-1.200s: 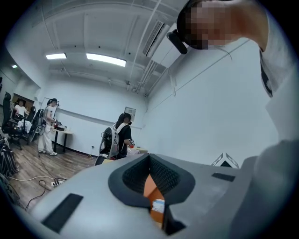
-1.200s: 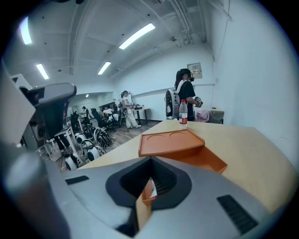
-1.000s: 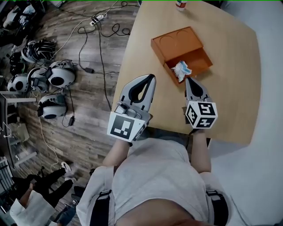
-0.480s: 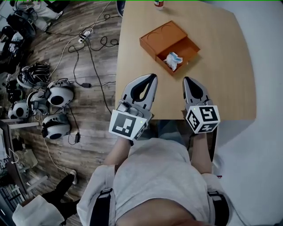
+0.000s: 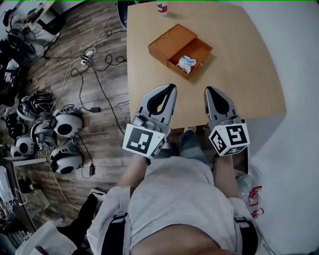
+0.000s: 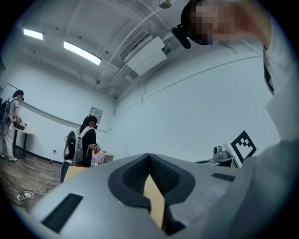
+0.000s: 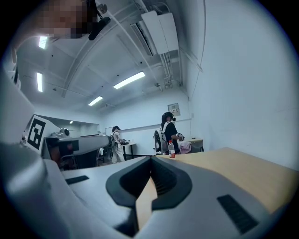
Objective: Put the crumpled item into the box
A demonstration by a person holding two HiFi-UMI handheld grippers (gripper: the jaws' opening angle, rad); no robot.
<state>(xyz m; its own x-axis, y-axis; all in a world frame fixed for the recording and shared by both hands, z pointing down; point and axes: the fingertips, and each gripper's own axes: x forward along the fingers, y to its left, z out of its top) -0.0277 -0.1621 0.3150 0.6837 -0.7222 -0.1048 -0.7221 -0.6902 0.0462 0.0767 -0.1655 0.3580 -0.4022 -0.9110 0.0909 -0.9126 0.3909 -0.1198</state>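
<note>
An orange box [image 5: 172, 41] lies open on the far part of the wooden table [image 5: 239, 74]. The crumpled white and blue item [image 5: 187, 61] rests inside the box's open tray. My left gripper [image 5: 172, 86] [image 6: 149, 155] is shut with nothing in it, held level over the table's near edge, well short of the box. My right gripper [image 5: 208, 89] [image 7: 151, 158] is also shut and empty, beside the left one and equally far back from the box. Neither gripper view shows the box.
A small bottle [image 5: 162, 7] [image 7: 171, 149] stands at the table's far edge. Several helmets [image 5: 65, 124] and cables [image 5: 94, 74] lie on the wooden floor to the left. People [image 6: 86, 142] stand at other desks [image 7: 168, 133] in the room.
Both grippers have drawn back from the box towards the person and risen. The crumpled item stays in the tray. The box and table now look smaller and farther off.
</note>
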